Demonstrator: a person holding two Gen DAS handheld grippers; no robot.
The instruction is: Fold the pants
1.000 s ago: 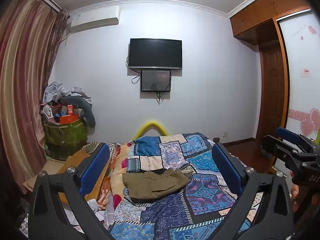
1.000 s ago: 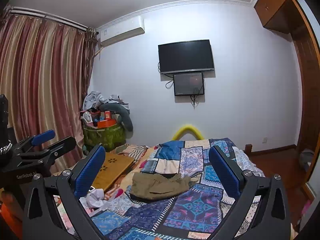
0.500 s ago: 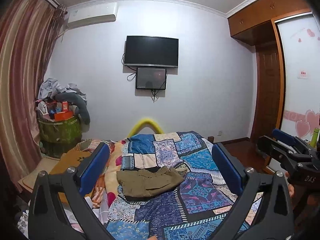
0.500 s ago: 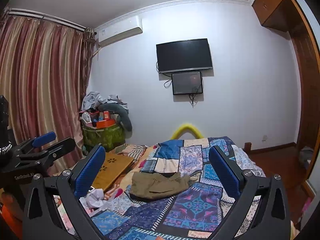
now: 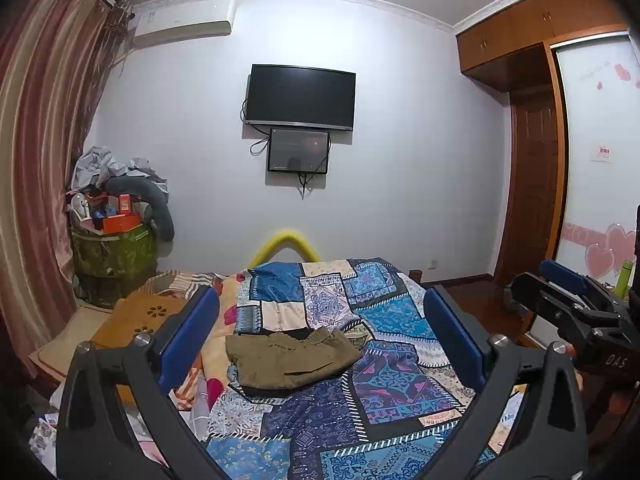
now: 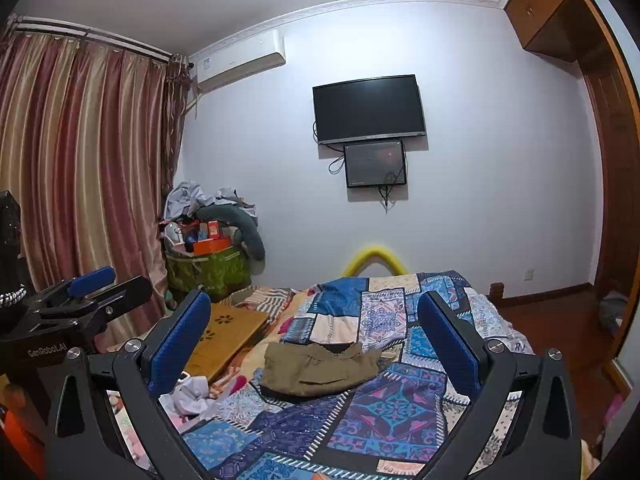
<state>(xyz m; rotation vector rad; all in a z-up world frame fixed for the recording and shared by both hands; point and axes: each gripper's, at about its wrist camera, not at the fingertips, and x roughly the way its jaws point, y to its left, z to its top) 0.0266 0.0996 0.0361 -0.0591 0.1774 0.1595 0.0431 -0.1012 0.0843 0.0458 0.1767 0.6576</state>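
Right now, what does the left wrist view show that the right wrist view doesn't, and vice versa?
Only the left wrist view shows the white wardrobe door with pink hearts and the right tongs. Only the right wrist view shows the full striped curtain and the left tongs. Both show the olive pants lying folded on the patchwork quilt, ungripped, and the wall TV.

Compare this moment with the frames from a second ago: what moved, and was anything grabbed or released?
Only the left wrist view drifted, so the room sits a little differently in frame. Nothing was grabbed or released: the left gripper and right gripper stay open and empty, and the folded pants lie unmoved on the quilt.
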